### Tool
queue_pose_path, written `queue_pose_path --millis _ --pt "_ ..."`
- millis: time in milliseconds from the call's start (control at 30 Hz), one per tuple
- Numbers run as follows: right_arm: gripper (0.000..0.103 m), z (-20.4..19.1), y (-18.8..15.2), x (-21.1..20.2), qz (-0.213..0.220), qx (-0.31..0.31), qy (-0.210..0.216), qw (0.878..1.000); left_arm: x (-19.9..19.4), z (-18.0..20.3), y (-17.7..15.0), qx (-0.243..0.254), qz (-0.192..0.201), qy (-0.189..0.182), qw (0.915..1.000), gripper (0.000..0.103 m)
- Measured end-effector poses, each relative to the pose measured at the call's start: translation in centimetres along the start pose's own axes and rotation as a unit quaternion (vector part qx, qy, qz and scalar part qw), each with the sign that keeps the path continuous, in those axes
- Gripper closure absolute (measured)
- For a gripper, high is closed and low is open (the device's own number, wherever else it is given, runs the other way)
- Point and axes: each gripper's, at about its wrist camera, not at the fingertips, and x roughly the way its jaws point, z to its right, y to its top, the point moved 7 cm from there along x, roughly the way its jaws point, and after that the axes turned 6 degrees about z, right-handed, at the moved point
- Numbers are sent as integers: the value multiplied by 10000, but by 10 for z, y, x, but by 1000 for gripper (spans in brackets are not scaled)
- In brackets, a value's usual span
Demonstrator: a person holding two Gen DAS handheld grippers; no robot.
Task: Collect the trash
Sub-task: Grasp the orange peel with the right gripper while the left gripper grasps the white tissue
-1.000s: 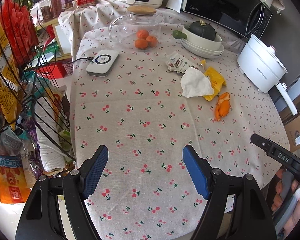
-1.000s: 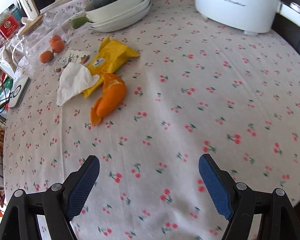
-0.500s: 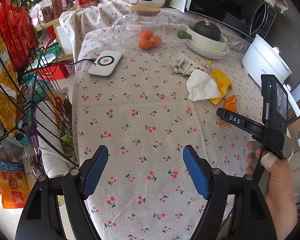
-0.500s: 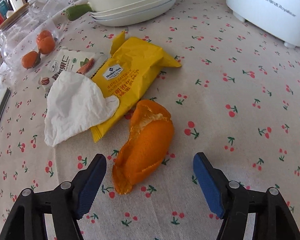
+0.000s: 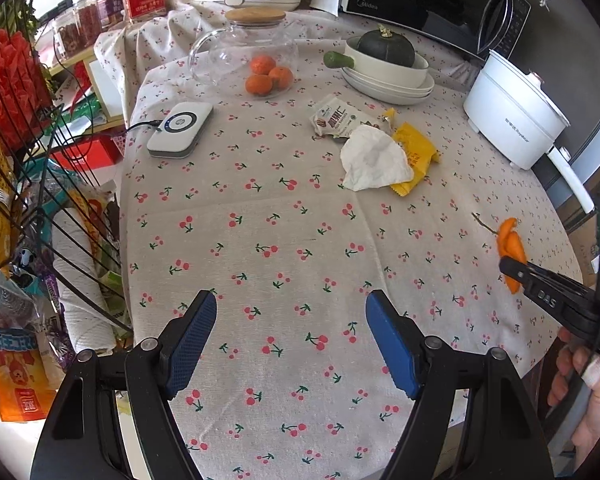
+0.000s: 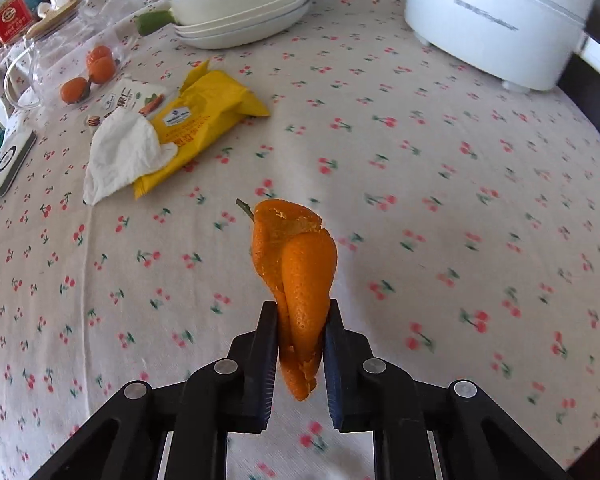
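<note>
A broad stretch of bare tablecloth (image 5: 260,240) lies open between the near table edge and the litter at mid-table, where a crumpled tissue (image 5: 374,158), yellow wrapper (image 5: 414,156) and white snack packet (image 5: 336,120) crowd together. Behind them, a glass jug (image 5: 246,54), stacked dishes (image 5: 388,80) and a white cooker (image 5: 512,116) wall off the far side. A wire rack (image 5: 40,184) hems the left edge; a charger (image 5: 180,128) sits nearby.

Left gripper (image 5: 290,336) hangs over the cherry-print tablecloth (image 5: 260,216), blue pads wide apart, holding nothing. At the right edge, the right gripper (image 5: 512,268) pinches an orange peel (image 5: 510,240). A white tissue (image 5: 374,158) overlaps a yellow wrapper (image 5: 416,152) beside a white snack packet (image 5: 334,118).
</note>
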Motion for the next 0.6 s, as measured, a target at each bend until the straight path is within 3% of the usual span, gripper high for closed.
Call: queue_pose_path --millis 100,233,300,600 --pt "86 31 -16 -29 19 182 -2 9998 10 14 0 121 -62 -56 9999 24" --pt "86 70 -27 -54 18 535 -42 9986 36 30 7 -162 -316 -327 9988 24" --pt "86 79 -22 -63 107 772 177 9968 50 38 18 -246 -344 -427 9982 24" --pt "85 100 -20 -91 196 532 364 9977 110 70 85 -429 -37 -173 9989 24"
